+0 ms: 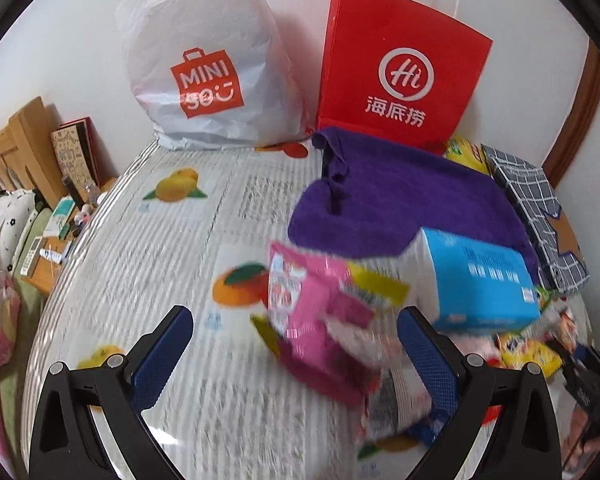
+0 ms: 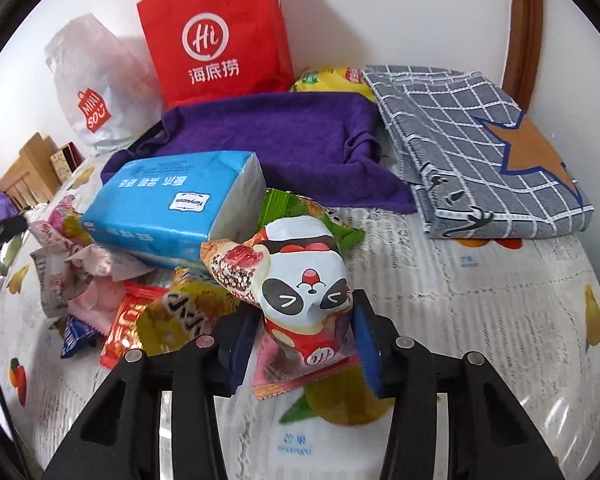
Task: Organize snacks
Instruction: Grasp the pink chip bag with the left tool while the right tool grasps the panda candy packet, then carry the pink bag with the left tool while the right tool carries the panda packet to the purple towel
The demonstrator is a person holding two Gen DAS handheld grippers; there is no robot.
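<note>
While our right gripper [image 2: 300, 344] pinches the panda pack [image 2: 304, 280] atop the snack pile [image 2: 140, 304] beside the tissue pack [image 2: 172, 208], neighbours may drag along as we lift; our left gripper [image 1: 296, 344] gapes empty, and may nudge the pink packet [image 1: 316, 308].

Both cams sit on the wrists, look down-forward over the table [image 1: 172, 240] toward far wall. Left cam is further left; right cam is close above snack pile [image 2: 204, 280]. Shared: red bag [image 1: 400, 68], purple towel [image 2: 268, 136], blue tissue pack [image 1: 480, 280].
</note>
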